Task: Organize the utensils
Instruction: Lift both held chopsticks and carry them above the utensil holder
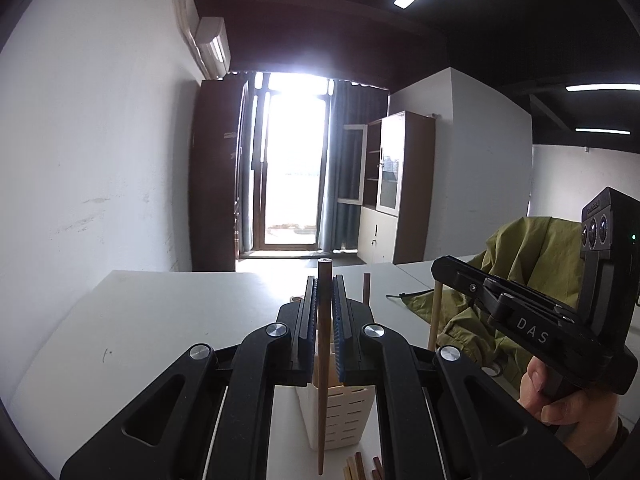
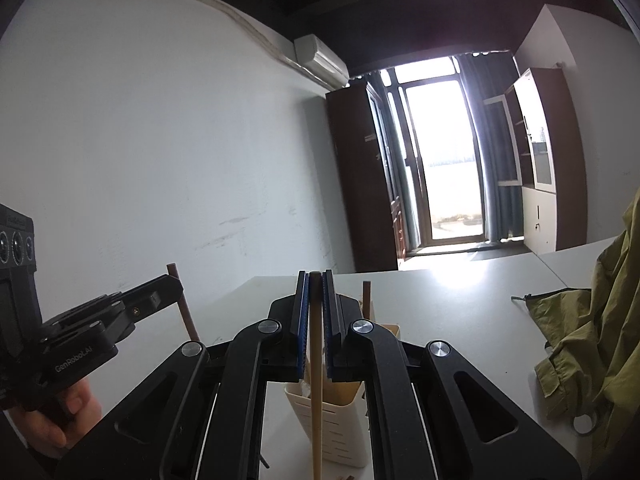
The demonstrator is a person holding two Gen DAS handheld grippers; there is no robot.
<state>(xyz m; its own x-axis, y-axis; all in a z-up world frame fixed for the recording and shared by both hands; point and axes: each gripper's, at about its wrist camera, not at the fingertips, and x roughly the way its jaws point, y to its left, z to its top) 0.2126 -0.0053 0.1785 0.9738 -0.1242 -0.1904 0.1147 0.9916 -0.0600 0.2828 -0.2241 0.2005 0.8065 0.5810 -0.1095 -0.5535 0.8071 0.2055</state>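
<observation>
My left gripper [image 1: 325,283] is shut on a dark brown chopstick [image 1: 323,400], held upright between its blue pads. Behind it, a cream slotted utensil holder [image 1: 345,416] stands on the white table [image 1: 168,320], with one dark stick [image 1: 366,288] upright in it. To the right, my right gripper [image 1: 438,271] holds a light wooden chopstick [image 1: 434,312]. In the right wrist view, that right gripper [image 2: 316,277] is shut on the light chopstick [image 2: 316,400] in front of the holder [image 2: 340,428]. The left gripper [image 2: 174,280] with its dark chopstick [image 2: 187,314] is at the left.
Loose chopsticks [image 1: 358,466] lie on the table in front of the holder. An olive-green jacket [image 2: 592,340] is heaped on the table's right side. A white wall [image 2: 160,160] runs along the left. A person's hand [image 1: 560,400] grips each handle.
</observation>
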